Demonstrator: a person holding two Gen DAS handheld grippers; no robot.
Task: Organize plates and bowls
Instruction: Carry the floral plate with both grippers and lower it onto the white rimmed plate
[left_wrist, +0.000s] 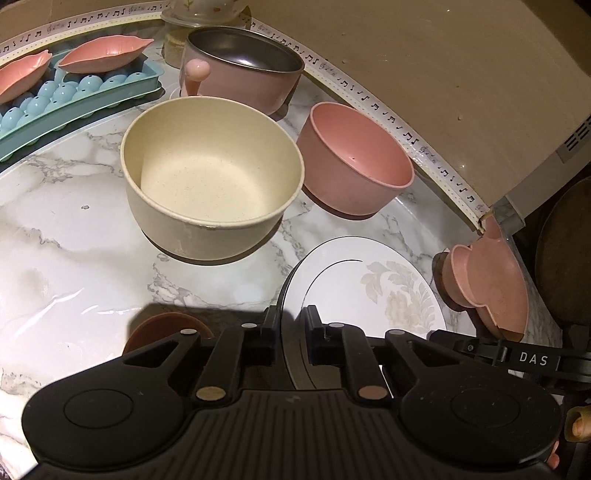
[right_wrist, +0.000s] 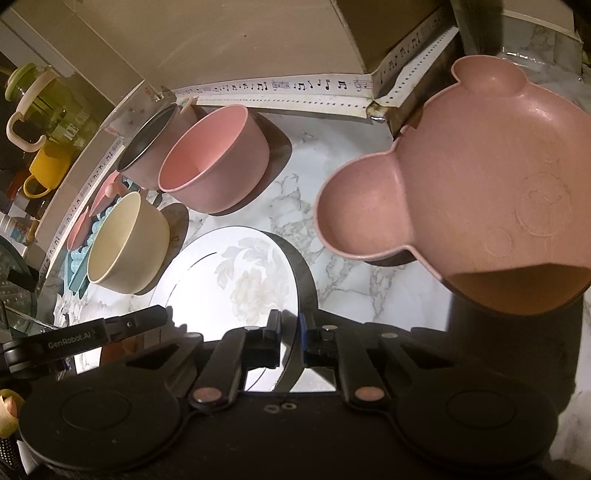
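Note:
A white plate with a pale flower print (left_wrist: 369, 291) lies on the marble counter (left_wrist: 74, 221). My left gripper (left_wrist: 290, 325) is shut on its near left rim. In the right wrist view the same plate (right_wrist: 229, 280) has its near right rim pinched by my right gripper (right_wrist: 291, 332), also shut on it. Beyond the plate stand a cream bowl (left_wrist: 210, 173), a pink bowl (left_wrist: 358, 158) and a pink pot with a metal inside (left_wrist: 240, 70). A pink bear-shaped dish (right_wrist: 461, 192) sits raised on a dark stand to the right.
A blue ice-ball tray (left_wrist: 74, 96) carrying two pink leaf dishes (left_wrist: 107, 53) lies at the far left. A small brown dish (left_wrist: 159, 325) sits under my left gripper. The wall with note-printed tape (right_wrist: 295, 85) borders the counter. A yellow mug (right_wrist: 44, 170) stands on a shelf at left.

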